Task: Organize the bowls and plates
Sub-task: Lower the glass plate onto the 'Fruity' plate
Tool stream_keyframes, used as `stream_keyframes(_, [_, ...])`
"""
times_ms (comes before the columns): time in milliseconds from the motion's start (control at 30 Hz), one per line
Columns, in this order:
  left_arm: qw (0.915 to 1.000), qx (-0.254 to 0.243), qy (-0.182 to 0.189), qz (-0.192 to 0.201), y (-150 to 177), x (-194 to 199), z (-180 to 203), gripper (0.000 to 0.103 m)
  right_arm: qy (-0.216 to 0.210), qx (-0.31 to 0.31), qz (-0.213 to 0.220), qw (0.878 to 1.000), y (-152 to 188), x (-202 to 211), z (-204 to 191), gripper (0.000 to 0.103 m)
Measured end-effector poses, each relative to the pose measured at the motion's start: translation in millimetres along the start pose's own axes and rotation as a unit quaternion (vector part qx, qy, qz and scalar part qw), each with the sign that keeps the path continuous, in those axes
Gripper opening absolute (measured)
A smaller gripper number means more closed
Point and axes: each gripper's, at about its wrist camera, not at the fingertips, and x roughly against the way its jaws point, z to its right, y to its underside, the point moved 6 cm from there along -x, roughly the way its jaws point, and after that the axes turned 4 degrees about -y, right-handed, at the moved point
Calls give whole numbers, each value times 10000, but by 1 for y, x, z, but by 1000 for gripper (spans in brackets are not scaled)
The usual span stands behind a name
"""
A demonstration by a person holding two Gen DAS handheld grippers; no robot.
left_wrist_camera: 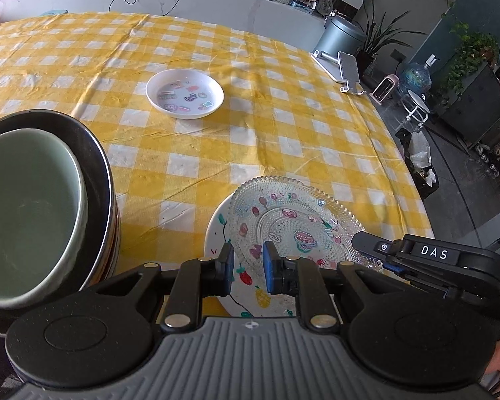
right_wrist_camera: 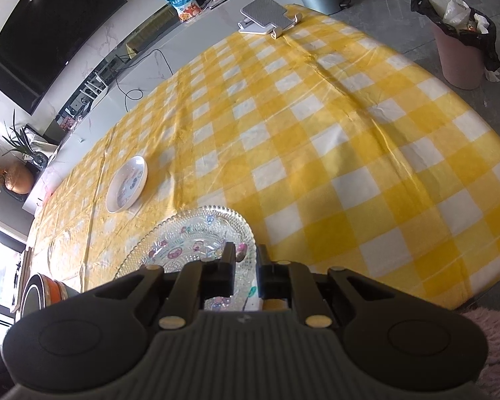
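Left-wrist view first: we record the left gripper (left_wrist_camera: pixel 250 268) with its jaws a narrow gap apart above a white painted plate (left_wrist_camera: pixel 250 286); we cannot tell whether the pads press on anything. A clear beaded glass plate (left_wrist_camera: pixel 293 223) lies on top of that white plate, near the table's front edge. At its right rim the right gripper (left_wrist_camera: pixel 370 253) reaches in. Only this view shows the pale green bowl (left_wrist_camera: pixel 26 213) sitting in a dark-rimmed dish (left_wrist_camera: pixel 96 173) atop a stack at the left, well apart from the glass plate. A small white dish (left_wrist_camera: pixel 185 93) with stickers stands alone toward mid-table. Right-wrist view: the right gripper (right_wrist_camera: pixel 246 263) has its jaws nearly together, and the glass plate (right_wrist_camera: pixel 186 236) rim runs into the gap, so we read it as clamped on that rim. The stack (right_wrist_camera: pixel 50 290) appears only as an orange-banded edge; the small white dish (right_wrist_camera: pixel 126 183) lies beyond. A yellow checked tablecloth (right_wrist_camera: pixel 350 140), creased, covers the table. A grey phone stand (right_wrist_camera: pixel 266 15) sits at the far corner. This view alone shows a wall television (right_wrist_camera: pixel 50 30) and a pink waste bin (right_wrist_camera: pixel 460 53) with a black liner on the tiled floor.
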Motion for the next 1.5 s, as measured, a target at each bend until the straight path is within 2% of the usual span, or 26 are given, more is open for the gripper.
stream_keyframes(533, [9997,-102,-159,-124,9,-11,-7,20,407,644,-17,9971,7,-9,-13,13])
stream_keyframes(767, [9995,-221,-224,-64,9,-11,-6,20,527,843,1,9950,9,-10,-17,15])
stream_keyframes(1500, [9924,-1026,-671,59,18,-13,4,20,1050,1620,55,9812,20,-15,-32,16])
